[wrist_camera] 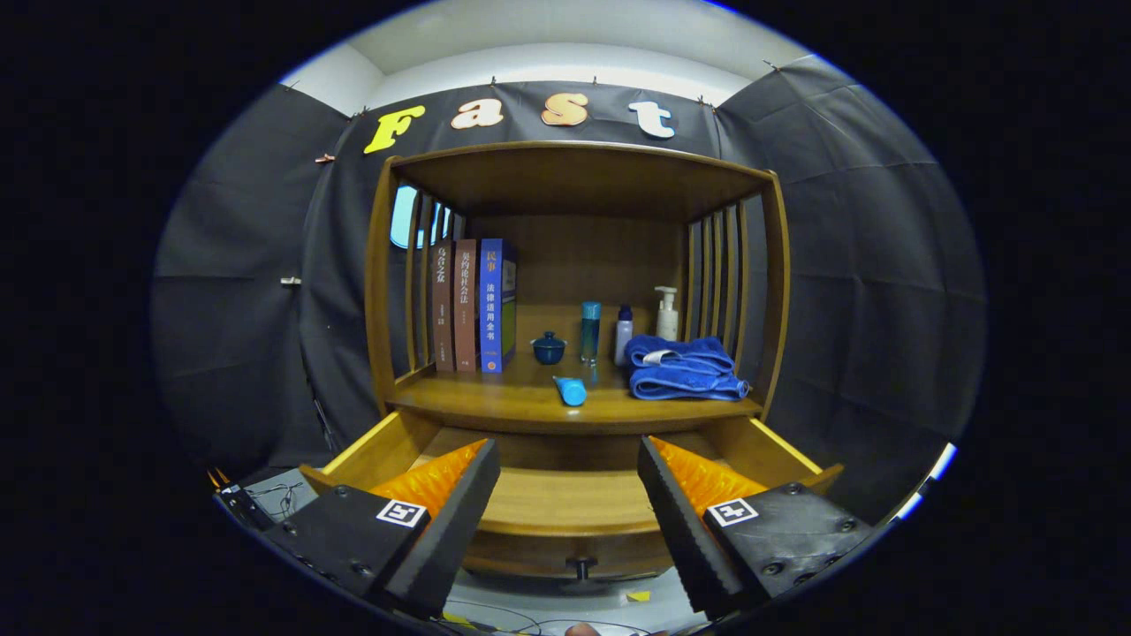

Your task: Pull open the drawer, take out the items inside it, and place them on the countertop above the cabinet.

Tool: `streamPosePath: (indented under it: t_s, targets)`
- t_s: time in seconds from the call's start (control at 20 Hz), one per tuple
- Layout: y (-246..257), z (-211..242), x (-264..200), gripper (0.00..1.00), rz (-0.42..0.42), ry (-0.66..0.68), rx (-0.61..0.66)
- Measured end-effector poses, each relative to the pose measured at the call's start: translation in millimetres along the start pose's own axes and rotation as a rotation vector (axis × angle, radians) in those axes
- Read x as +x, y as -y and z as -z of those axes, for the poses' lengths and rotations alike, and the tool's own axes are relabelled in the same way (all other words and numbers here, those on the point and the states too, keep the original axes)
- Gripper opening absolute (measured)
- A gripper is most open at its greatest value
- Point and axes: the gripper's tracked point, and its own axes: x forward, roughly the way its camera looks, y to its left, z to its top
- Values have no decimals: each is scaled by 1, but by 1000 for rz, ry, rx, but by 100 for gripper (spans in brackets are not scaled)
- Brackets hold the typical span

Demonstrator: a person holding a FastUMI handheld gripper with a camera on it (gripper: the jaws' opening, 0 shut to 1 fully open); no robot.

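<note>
The tool (568, 495) hung wide apart, gripping nothing, right over the pulled-out drawer (565, 503). Up on the counter (495, 402) a blue tube (571, 389) lay beside the folded towel (685, 367).

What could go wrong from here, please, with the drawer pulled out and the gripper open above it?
The blue tube lies on its side near the countertop front edge; a nudge might roll it off. The drawer juts out beneath the open gripper, whose fingers could knock its front or knob on withdrawal.
</note>
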Motion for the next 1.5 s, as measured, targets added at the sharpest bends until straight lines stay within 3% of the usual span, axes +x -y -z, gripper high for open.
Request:
streamPosePath:
  t_s: [0.35,0.6,1.0,1.5]
  targets:
    - [11,80,-8,100,17,-42,14]
    - [6,114,9,100,-6,-86,27]
    - [8,113,9,100,4,-67,42]
    - [10,107,77,99,0,-86,50]
